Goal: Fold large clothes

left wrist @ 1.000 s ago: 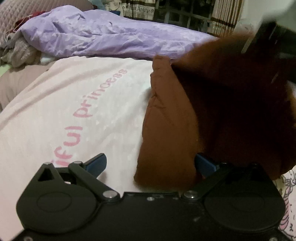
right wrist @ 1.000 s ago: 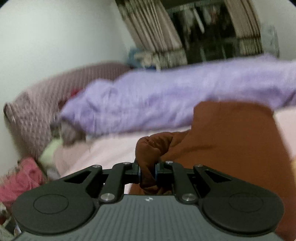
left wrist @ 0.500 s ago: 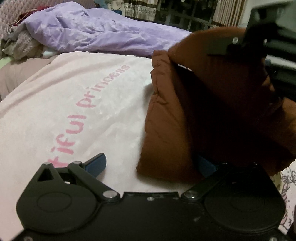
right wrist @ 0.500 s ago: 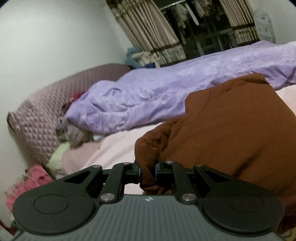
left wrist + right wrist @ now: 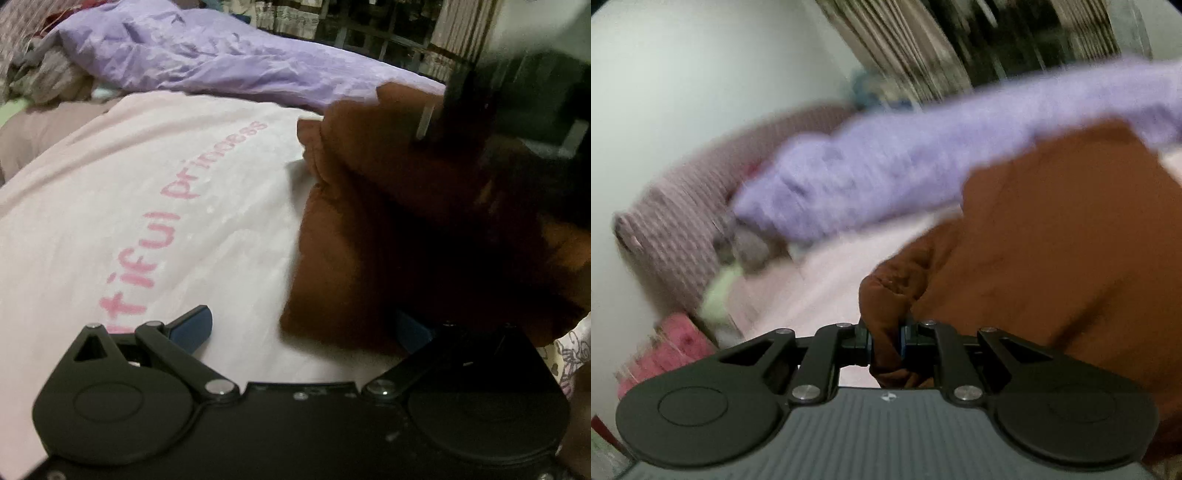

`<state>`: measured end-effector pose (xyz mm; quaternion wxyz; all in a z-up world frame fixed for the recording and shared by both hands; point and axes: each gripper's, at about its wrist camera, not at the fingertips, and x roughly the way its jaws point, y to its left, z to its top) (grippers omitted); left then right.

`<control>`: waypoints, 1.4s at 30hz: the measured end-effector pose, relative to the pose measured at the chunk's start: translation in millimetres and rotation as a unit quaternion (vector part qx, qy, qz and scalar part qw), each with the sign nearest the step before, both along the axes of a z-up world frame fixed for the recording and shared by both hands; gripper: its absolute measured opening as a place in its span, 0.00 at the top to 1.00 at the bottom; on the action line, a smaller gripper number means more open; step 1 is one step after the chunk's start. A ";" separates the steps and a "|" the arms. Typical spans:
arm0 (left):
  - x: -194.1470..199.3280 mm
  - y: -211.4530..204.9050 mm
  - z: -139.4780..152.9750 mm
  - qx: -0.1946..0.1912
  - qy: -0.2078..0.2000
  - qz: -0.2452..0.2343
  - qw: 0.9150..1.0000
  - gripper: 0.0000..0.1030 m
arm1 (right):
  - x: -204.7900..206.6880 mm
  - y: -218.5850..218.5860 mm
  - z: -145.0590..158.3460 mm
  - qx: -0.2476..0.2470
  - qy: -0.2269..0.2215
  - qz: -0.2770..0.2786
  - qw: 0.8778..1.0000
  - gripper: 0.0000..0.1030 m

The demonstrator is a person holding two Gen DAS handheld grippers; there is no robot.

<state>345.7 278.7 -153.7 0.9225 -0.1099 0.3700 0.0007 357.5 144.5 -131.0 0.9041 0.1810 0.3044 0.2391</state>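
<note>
A large rust-brown garment (image 5: 343,258) lies on a pale pink blanket (image 5: 155,177) printed with pink letters. My left gripper (image 5: 301,328) is open, low over the blanket, with the garment's near corner between its fingers; the right blue pad (image 5: 410,334) is partly under the cloth. My right gripper (image 5: 886,343) is shut on a bunched fold of the brown garment (image 5: 1052,258) and holds it lifted. The right gripper's dark body shows blurred in the left wrist view (image 5: 517,96), above the garment.
A crumpled lilac duvet (image 5: 207,59) lies across the back of the bed. A quilted mauve headboard (image 5: 683,221) and a pile of clothes (image 5: 40,77) are at the left. Curtains and a window (image 5: 979,33) stand behind. A pink item (image 5: 668,354) sits by the bed's edge.
My right gripper keeps its hold on the brown fold and swings, now blurred and tilted, carrying the cloth across the garment. My left gripper stays open and almost still.
</note>
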 end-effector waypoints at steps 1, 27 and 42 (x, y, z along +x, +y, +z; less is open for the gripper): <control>-1.5 0.7 -1.1 -0.001 0.004 0.003 1.000 0.00 | 5.1 -1.5 -14.8 0.007 0.023 0.001 1.000 0.87; -55.0 -31.7 106.1 0.048 -0.099 0.003 0.994 0.00 | -41.4 -102.2 76.4 -0.065 -0.123 -0.067 0.988 0.39; 32.6 -62.2 -2.1 0.063 -0.052 0.006 0.997 0.00 | 1.5 -116.7 -18.9 -0.174 -0.017 -0.094 0.980 0.38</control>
